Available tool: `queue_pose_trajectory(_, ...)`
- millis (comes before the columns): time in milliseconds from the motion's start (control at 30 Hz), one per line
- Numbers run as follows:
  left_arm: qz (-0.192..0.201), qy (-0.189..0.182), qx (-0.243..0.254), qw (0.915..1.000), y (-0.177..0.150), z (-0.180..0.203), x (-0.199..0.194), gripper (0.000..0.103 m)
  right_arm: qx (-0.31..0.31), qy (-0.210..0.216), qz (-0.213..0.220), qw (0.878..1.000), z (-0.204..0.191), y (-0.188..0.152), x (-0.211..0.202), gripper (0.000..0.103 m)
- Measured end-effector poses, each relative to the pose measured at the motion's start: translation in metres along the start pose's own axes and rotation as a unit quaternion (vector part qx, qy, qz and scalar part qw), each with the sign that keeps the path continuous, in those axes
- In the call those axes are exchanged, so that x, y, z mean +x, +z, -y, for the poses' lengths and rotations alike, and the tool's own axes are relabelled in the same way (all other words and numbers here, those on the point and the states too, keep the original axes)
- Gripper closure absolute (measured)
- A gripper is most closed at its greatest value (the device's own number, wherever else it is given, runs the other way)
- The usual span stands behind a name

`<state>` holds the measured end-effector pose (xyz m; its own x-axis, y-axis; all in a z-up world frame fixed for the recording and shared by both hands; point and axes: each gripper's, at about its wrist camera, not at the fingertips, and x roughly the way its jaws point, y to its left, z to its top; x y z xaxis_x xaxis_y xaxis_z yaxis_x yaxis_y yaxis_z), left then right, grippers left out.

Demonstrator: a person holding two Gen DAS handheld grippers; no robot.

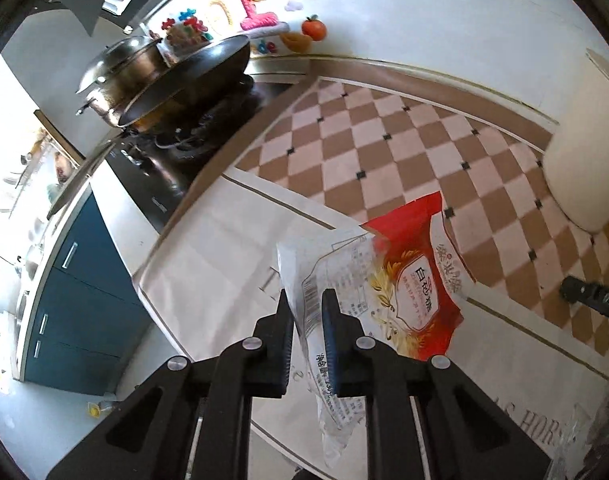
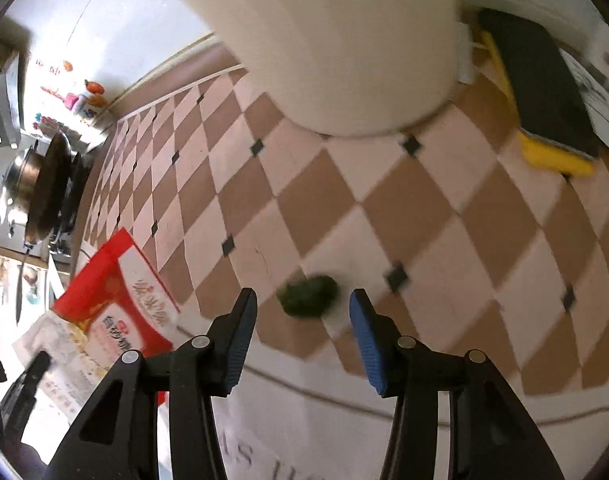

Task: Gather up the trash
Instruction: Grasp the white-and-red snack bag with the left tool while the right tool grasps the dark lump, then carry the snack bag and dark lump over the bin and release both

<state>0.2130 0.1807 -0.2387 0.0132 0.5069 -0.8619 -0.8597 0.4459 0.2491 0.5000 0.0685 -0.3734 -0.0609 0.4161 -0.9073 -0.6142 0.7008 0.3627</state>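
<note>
Left wrist view: left hand-held gripper (image 1: 306, 307) pinches the sugar bag (image 1: 388, 280) by its thin edge (it could slip); right hand-held gripper (image 2: 303, 304), spread, might nudge the green scrap (image 2: 308, 295) lying on the table (image 2: 444, 200).

A checkered mat (image 1: 384, 152) of tan and pale squares covers the bench (image 1: 208, 248). A wok (image 1: 192, 80) sits on the black stove (image 1: 172, 168), above blue cabinets (image 1: 84, 304). Bright daylight falls from the left.
</note>
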Motion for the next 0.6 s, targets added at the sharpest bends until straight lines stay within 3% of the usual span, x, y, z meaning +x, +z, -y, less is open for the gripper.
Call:
queue_pose_trajectory(33,0.000,0.001,-0.001,1.0000,-0.005,-0.005,0.001,0.092,-0.011,-0.016,0.003,1.000,-0.006,0.001,0.004,0.073)
queue_pose_trajectory(67,0.001,-0.001,-0.003,1.0000,-0.004,-0.005,-0.001,0.093,-0.020,-0.026,0.006,0.999,-0.010,0.001,0.008,0.076)
queue_pose_trajectory(167,0.009,-0.008,-0.005,0.9999,-0.002,-0.012,-0.008,0.095,-0.046,-0.054,0.028,0.997,-0.021,-0.002,0.010,0.076)
queue_pose_trajectory(300,0.027,-0.014,-0.013,0.9995,-0.001,-0.031,-0.022,0.098,-0.054,-0.044,0.033,0.997,-0.034,-0.008,0.006,0.077)
queue_pose_trajectory(467,0.049,-0.016,-0.046,0.9976,-0.003,-0.081,-0.040,0.100,-0.081,-0.021,0.052,0.995,-0.065,-0.027,-0.028,0.077)
queue_pose_trajectory(600,0.069,-0.005,-0.074,0.9948,-0.013,-0.141,-0.057,0.101,-0.112,0.007,0.054,0.992,-0.115,-0.052,-0.045,0.077)
